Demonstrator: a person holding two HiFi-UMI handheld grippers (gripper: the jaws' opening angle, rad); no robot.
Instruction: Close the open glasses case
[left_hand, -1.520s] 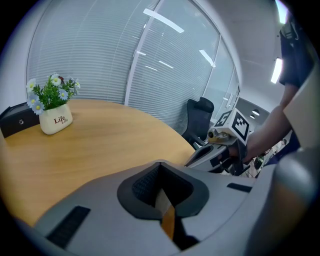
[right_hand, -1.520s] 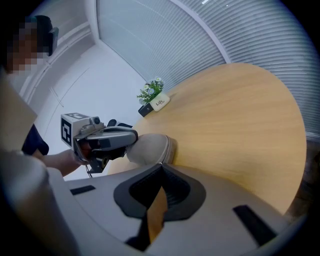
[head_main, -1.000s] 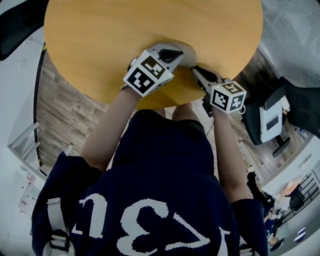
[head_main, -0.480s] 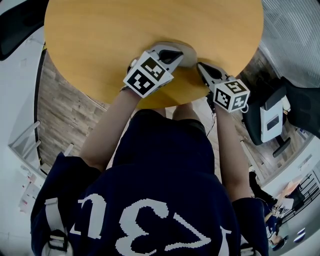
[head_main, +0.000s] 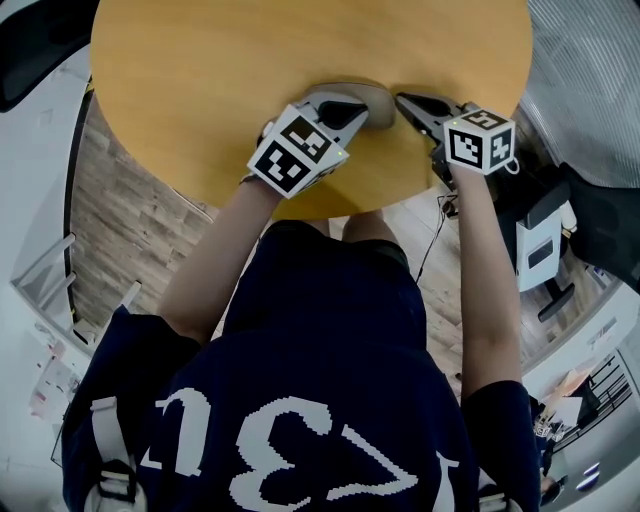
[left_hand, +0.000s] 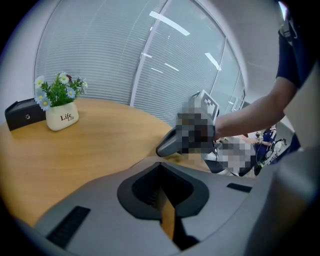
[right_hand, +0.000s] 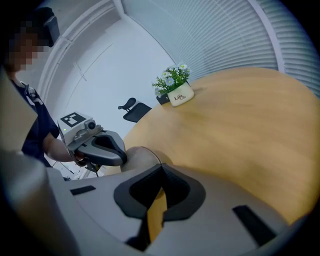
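The tan glasses case (head_main: 380, 97) lies near the near edge of the round wooden table (head_main: 200, 80). It shows as a rounded tan dome (right_hand: 142, 156) in the right gripper view, and I see no raised lid. My left gripper (head_main: 362, 110) is shut, and its tips (right_hand: 122, 157) rest against the case's left side. My right gripper (head_main: 400, 98) is also shut with nothing between its jaws. It points left at the case's right end, close to it. In the left gripper view the right gripper (left_hand: 161, 148) comes in from the right.
A white pot of flowers (left_hand: 61, 116) (right_hand: 180, 94) and a small black box (left_hand: 22, 114) stand at the far side of the table. An office chair (head_main: 545, 235) stands on the floor to the right. The person's body is close to the table's near edge.
My right gripper has swung from the table's near edge up and to the right, and now points at the case's right end. The left gripper has stayed on the case.
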